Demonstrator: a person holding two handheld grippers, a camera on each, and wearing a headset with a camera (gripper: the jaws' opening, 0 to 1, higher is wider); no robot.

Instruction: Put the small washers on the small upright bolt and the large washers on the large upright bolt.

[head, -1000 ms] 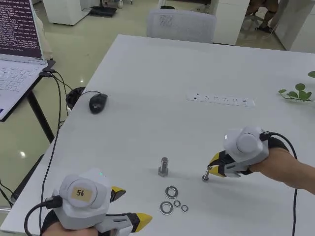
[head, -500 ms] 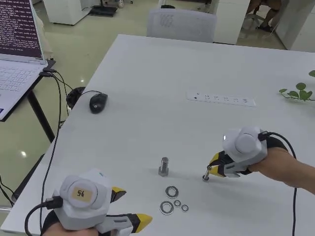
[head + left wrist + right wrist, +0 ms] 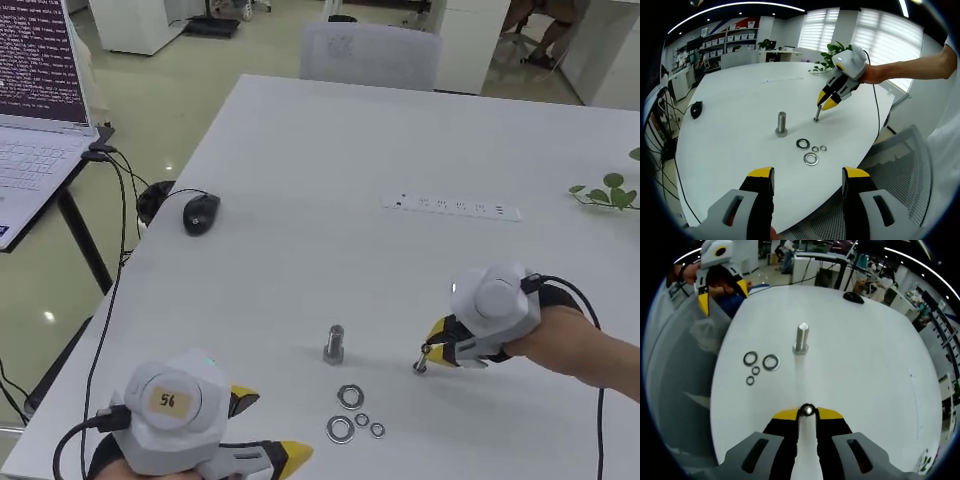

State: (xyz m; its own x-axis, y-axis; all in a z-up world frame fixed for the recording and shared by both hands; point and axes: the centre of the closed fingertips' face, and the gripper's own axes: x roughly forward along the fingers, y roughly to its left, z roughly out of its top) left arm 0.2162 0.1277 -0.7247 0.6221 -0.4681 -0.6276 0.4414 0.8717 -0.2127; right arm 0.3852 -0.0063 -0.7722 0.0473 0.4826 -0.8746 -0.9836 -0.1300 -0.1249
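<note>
The large bolt [image 3: 334, 343] [image 3: 781, 124] [image 3: 801, 338] stands upright on the white table [image 3: 300, 180]. My right gripper [image 3: 431, 346] [image 3: 807, 416] is shut on the small bolt [image 3: 421, 362] [image 3: 817, 114] [image 3: 807, 410], which stands upright to the right of the large one. Two large washers [image 3: 350, 396] [image 3: 340, 429] and two small washers [image 3: 362, 419] [image 3: 377, 430] lie flat just in front of the large bolt. They also show as a group of washers [image 3: 810, 151] [image 3: 757, 367] in both gripper views. My left gripper [image 3: 272, 428] [image 3: 807, 175] hangs open near the table's front edge, apart from the washers, with nothing between its fingers.
A black mouse [image 3: 200, 212] with its cable lies at the table's left edge. A white power strip [image 3: 451, 208] lies further back. A laptop [image 3: 35, 90] stands on a side table to the left, a plant [image 3: 605, 190] at the right edge, a chair [image 3: 370, 55] behind.
The head camera has shifted a little, so everything sits slightly lower in the picture. Both grippers, the bolts and the washers keep their places.
</note>
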